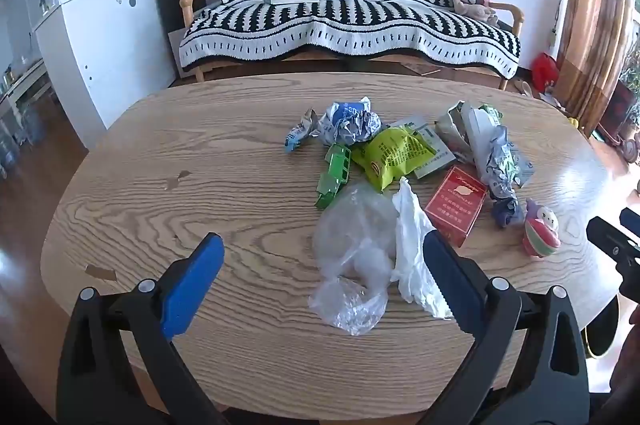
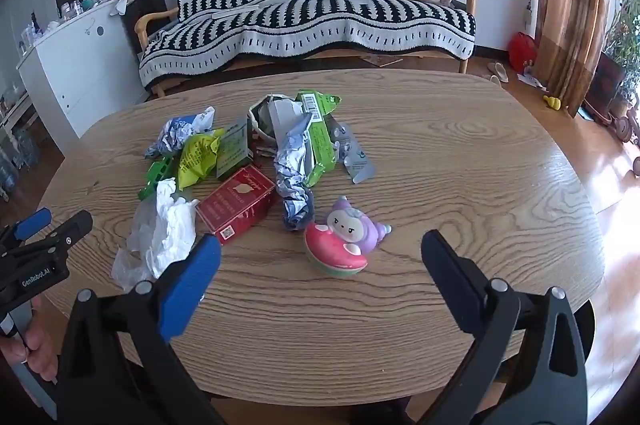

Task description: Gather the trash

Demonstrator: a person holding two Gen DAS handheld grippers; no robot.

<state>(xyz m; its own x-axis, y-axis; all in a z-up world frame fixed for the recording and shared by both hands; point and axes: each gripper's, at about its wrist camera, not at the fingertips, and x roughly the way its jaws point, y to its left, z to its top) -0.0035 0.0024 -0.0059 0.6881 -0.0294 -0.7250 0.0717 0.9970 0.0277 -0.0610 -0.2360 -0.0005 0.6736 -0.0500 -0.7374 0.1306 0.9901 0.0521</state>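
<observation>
Litter heap, mid-worktop. We are viewing a cluster of trash lying on the oval wood-grain worktop (image 1: 168, 153): a crumpled clear plastic bag (image 1: 352, 257) touching a crumpled white tissue (image 1: 416, 249), a flat red cardboard cigarette box (image 1: 454, 203) just beside the tissue, a yellow-green snack packet (image 1: 394, 153), a green plastic toy truck (image 1: 334, 175), a crushed blue-and-white wrapper (image 1: 346, 123) and a twisted silver-blue foil wrapper (image 1: 496, 161). In the right wrist view, a torn green carton with a barcode (image 2: 320, 129) is lying at the far side of the heap.

A rounded pink-and-purple squishy figure (image 2: 346, 239) is sitting near the heap, apart from the foil wrapper's end.

We are holding the left tongs (image 1: 326, 261) released, fingers spread wide, the bag and tissue showing between them; whether either finger is touching the tissue we cannot tell. The right tongs (image 2: 320, 265) are likewise released, framing the squishy figure without touching it.

Beyond the worktop, a wooden sofa under a black-and-white striped throw (image 1: 348, 21) is standing against the wall, with a white cabinet (image 1: 108, 45) nearby.
</observation>
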